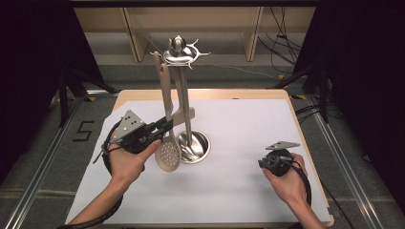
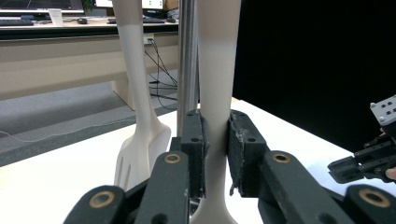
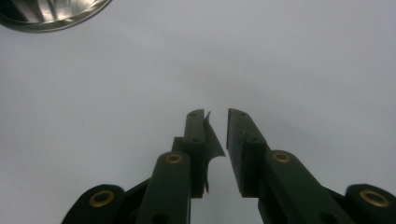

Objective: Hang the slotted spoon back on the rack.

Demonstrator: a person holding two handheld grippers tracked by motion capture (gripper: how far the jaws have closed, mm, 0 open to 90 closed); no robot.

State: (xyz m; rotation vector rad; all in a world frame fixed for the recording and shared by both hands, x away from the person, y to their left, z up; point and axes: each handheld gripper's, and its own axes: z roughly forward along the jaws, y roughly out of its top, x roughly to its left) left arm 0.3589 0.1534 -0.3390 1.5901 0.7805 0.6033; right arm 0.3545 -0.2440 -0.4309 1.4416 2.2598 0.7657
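Slotted spoon [image 1: 168,143], beige, hanging upright from the hook ring at the top of the utensil stand [image 1: 181,57], its perforated bowl low and just beside the stand's round steel base [image 1: 200,143]. The left gripper [image 2: 215,140] has its jaws closed on the spoon's handle a little above the bowl, both pads pressing the narrow neck. The right gripper [image 3: 215,116] rests over the bare white table cover [image 3: 289,65] well apart from the stand, jaws a narrow gap apart with nothing between them. A slotted turner [image 2: 140,154] of the same material hangs next to the spoon, on the far side of the stand's steel pole [image 2: 187,60].

Handling, as judged: the spoon looks light, stiff and smooth, probably plastic or wood composite, so unlikely to break but apt to swivel in a pinch. The flat neck offers the steadiest hold; a grip there keeps the bowl from swinging into the pole or the turner as the handle is lifted off its hook.
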